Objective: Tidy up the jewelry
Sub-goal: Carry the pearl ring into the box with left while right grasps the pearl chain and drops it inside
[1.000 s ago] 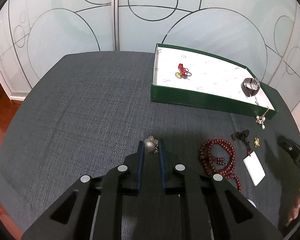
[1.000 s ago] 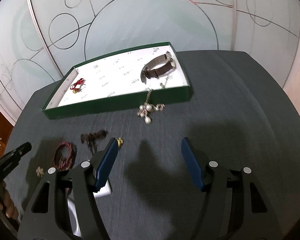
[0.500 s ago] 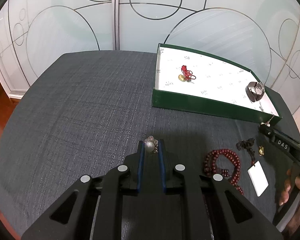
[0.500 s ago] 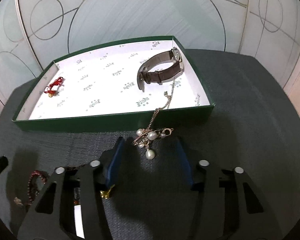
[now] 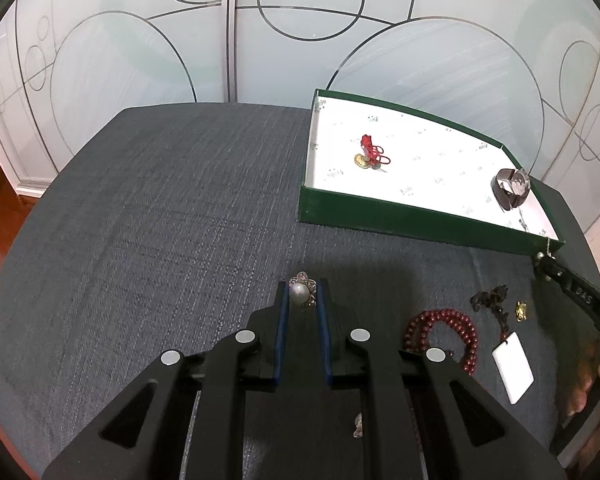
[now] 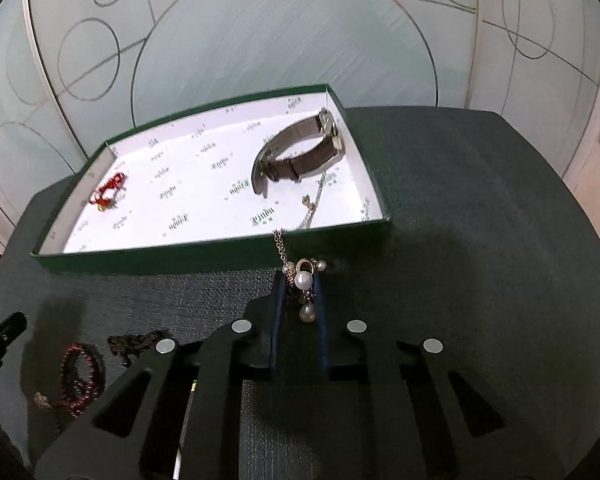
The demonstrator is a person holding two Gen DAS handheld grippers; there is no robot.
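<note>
My left gripper [image 5: 300, 294] is shut on a pearl brooch [image 5: 300, 293] and holds it just above the dark table. My right gripper [image 6: 298, 282] is shut on the pearl necklace [image 6: 303, 280], whose chain runs over the front wall of the green tray [image 6: 204, 254] to lie inside it. The tray [image 5: 380, 216] holds a brown watch [image 6: 300, 152] and a red-cord charm [image 6: 108, 190]. The right gripper's tip shows in the left wrist view [image 5: 576, 292] at the tray's near right corner.
On the table lie a red bead bracelet [image 5: 444, 336], a white pendant on a dark cord [image 5: 512, 366], a small gold charm [image 5: 522, 310] and a small metal piece [image 5: 358, 426]. Frosted glass panels stand behind the table.
My right gripper moved forward to the tray's front wall and shut on the pearl necklace. My left gripper kept its hold on the brooch and shifted a little.
</note>
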